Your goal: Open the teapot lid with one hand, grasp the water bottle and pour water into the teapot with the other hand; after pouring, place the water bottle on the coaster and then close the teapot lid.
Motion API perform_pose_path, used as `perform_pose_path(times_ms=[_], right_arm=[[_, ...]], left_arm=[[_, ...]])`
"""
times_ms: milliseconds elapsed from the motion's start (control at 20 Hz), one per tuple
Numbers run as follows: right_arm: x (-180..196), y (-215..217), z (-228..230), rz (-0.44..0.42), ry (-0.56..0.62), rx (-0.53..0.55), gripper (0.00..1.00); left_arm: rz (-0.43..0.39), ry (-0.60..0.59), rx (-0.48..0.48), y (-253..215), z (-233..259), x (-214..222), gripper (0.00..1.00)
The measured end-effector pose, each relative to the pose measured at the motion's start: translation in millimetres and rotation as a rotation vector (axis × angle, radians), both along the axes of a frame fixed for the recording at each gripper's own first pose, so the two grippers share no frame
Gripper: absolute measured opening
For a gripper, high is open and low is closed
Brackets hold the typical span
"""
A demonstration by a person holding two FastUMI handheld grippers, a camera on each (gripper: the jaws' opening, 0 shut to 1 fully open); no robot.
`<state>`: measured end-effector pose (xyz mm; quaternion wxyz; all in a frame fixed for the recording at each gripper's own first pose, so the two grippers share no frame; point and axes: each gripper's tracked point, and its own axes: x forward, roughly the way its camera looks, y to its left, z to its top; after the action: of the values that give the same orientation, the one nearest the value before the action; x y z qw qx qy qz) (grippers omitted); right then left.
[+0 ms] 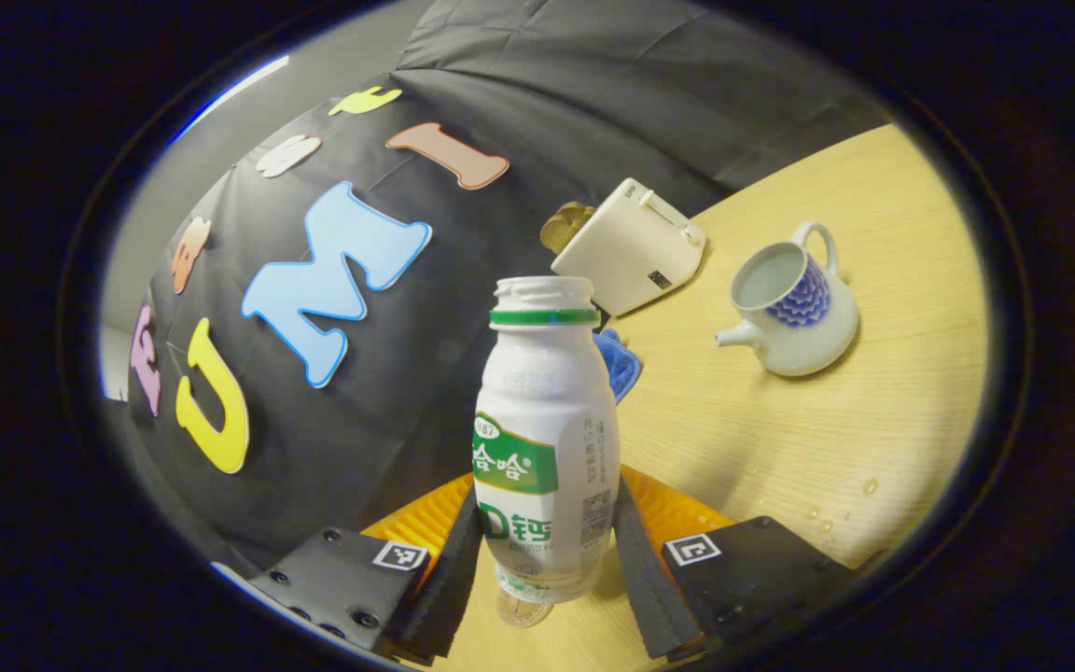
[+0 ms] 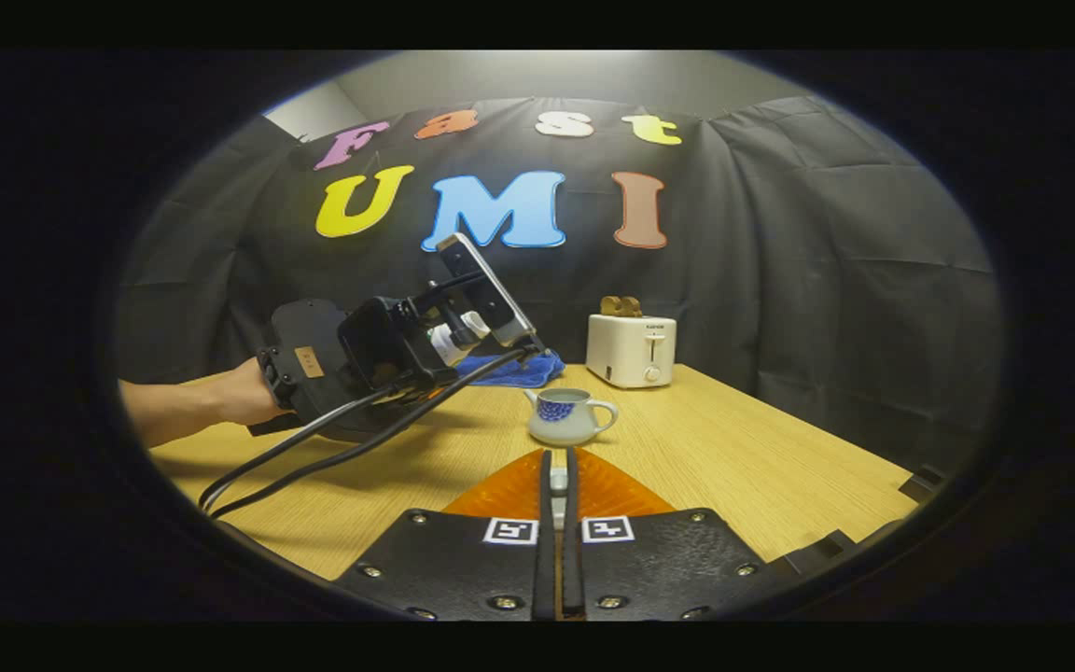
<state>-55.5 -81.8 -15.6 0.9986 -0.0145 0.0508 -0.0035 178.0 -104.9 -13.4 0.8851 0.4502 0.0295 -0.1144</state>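
Left gripper (image 1: 547,560) clamps the water bottle (image 1: 547,439) upright; right gripper (image 2: 556,523) nearly closed on the lid (image 2: 557,481), teapot (image 2: 567,415) mid-table, uncovered.

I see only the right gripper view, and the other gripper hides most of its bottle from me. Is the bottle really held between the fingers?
Observer: Yes. In the left gripper view, the left gripper has a finger pressed on each side of the water bottle.
Operator: Has the bottle a cap?
Observer: No cap, its neck is open.
Operator: What is under it?
Observer: A round coaster shows just beneath its base. I cannot tell whether they touch.
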Motion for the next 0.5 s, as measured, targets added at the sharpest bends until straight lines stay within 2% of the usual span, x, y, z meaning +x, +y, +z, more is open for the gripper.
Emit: perform_pose_path(times_ms=[500], right_arm=[[-4,-8,7,-0.017,-0.025,0.018,0.03]], left_arm=[[-0.044,0.006,0.181,-9,-7,-8,0.77]])
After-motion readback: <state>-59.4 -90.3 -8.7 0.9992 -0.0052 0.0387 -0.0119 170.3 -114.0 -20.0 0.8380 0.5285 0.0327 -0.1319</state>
